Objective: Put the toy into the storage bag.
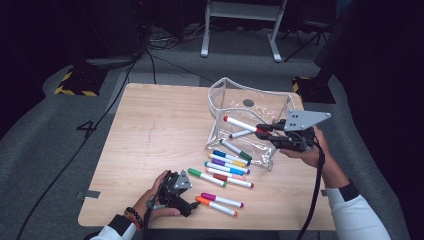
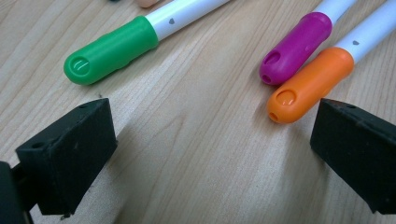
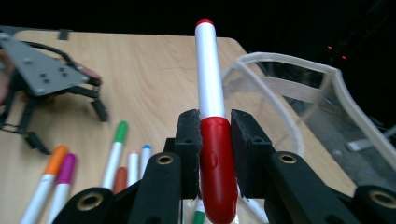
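Red marker (image 3: 212, 116) sits clamped by its cap between the jaws of the right gripper (image 1: 263, 131), held over the clear pouch (image 1: 235, 97) at the table's (image 1: 150, 130) right side. Left gripper (image 1: 192, 202) rests low near the front edge, jaws spread wide on bare wood, the orange marker (image 2: 310, 84) just beside one jaw, purple marker (image 2: 296, 46) touching it, green marker (image 2: 112, 49) farther off.
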A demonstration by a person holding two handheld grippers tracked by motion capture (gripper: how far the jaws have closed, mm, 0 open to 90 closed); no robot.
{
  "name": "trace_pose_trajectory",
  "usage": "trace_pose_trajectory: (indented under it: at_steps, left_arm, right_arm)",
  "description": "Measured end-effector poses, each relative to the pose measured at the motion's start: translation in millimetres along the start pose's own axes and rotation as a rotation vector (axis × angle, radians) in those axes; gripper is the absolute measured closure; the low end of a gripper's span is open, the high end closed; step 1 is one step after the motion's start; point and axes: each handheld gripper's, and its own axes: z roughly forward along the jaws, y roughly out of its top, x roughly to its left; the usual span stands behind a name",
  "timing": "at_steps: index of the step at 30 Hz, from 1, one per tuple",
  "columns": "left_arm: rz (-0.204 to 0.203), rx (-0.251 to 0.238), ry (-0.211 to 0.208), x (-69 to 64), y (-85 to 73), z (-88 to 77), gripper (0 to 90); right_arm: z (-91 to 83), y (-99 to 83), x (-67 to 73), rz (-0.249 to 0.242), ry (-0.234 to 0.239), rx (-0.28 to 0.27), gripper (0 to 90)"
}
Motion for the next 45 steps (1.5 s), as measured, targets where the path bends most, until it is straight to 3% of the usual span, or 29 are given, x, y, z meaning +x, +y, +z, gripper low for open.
trace_pose_trajectory:
  at_steps: [6, 13, 22, 28, 31, 34, 36, 42, 45]
  left_arm:
    - [0.001, 0.000, -0.001, 0.1, 0.0, 0.0, 0.4]
    - [0.001, 0.000, -0.001, 0.1, 0.0, 0.0, 0.4]
    - [0.000, 0.000, -0.001, 0.1, 0.0, 0.0, 0.5]
    - [0.001, 0.000, -0.002, 0.2, 0.0, 0.1, 0.4]
    - [0.001, 0.000, -0.001, 0.2, 0.0, 0.1, 0.5]
    - [0.002, 0.000, -0.001, 0.2, 0.0, 0.1, 0.5]
    - [0.002, 0.000, -0.001, 0.2, 0.0, 0.1, 0.5]
    - [0.003, -0.002, -0.003, 0.3, 0.1, 0.2, 0.5]
    - [0.003, -0.002, -0.003, 0.3, 0.1, 0.2, 0.5]
  right_arm:
    - [3.0, 4.3, -29.8, 0.049, -0.059, 0.037, 74.2]
    - [23.2, -1.6, -61.0, 0.119, -0.093, 0.135, 74.2]
    - [45.0, -17.2, -82.3, 0.198, -0.095, 0.265, 74.1]
    - [51.8, -24.9, -86.4, 0.220, -0.090, 0.350, 74.1]
    - [55.2, -27.1, -86.4, 0.229, -0.056, 0.392, 74.1]
    - [60.8, -30.1, -84.6, 0.233, 0.021, 0.458, 74.0]
    - [63.5, -32.1, -83.1, 0.240, 0.048, 0.495, 74.0]
    - [66.2, -32.3, -79.0, 0.241, 0.152, 0.552, 74.6]
    - [66.7, -30.8, -76.5, 0.213, 0.150, 0.553, 71.6]
